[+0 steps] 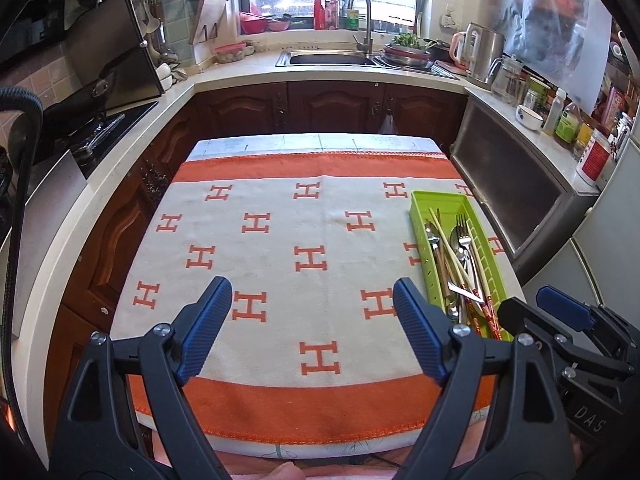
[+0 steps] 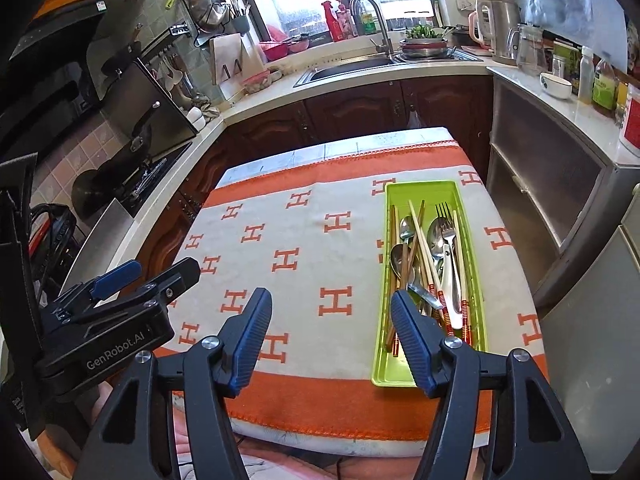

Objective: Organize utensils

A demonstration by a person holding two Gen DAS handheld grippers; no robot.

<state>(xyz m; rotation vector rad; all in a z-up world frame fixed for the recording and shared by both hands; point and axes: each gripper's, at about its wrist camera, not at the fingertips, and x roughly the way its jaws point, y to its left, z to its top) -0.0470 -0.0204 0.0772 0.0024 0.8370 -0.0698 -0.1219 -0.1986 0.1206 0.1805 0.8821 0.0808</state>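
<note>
Your left claw hangs wide and empty over the bare blanket; your right claw is partly spread, holding nothing. Spoons, fork and chopsticks all lie heaped in the green tray at the counter's right edge, so the sorting looks done. Lift both claws straight back, clear of the tray rim. Left of the tray, the cloth gives open room.
</note>
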